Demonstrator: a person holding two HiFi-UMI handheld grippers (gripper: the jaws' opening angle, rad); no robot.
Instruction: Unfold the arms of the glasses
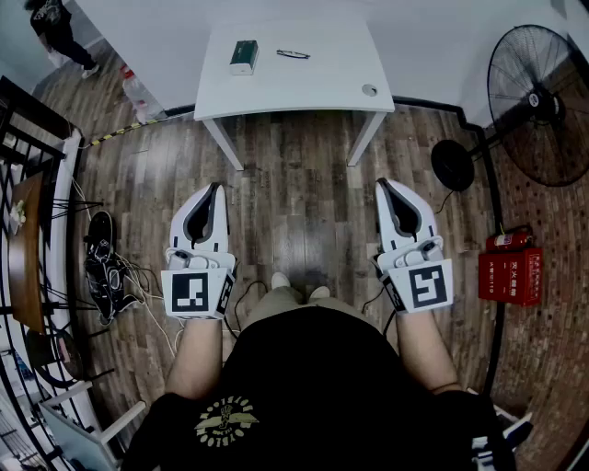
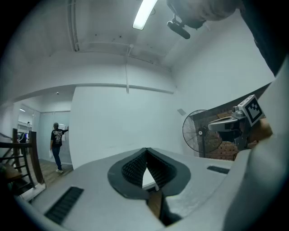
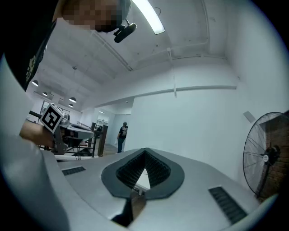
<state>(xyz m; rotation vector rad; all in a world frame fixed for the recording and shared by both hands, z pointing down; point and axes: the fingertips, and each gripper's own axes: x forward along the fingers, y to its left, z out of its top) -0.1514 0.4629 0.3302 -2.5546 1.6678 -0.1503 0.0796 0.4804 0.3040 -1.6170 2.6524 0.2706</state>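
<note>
A pair of dark-framed glasses [image 1: 293,54] lies folded on the white table [image 1: 313,87] far ahead in the head view. My left gripper [image 1: 217,188] and right gripper [image 1: 383,184] hang side by side over the wooden floor, well short of the table, both shut with nothing between the jaws. In the left gripper view the jaw tips of my left gripper [image 2: 146,150] meet, with the white wall beyond. The right gripper view shows my right gripper [image 3: 145,150] the same way, tips together and empty.
A green and white box [image 1: 243,57] and a small round object [image 1: 369,90] also sit on the table. A standing fan [image 1: 541,103] and a red box [image 1: 512,268] are at the right, shoes and cables [image 1: 106,269] at the left. A person [image 1: 57,28] stands far left.
</note>
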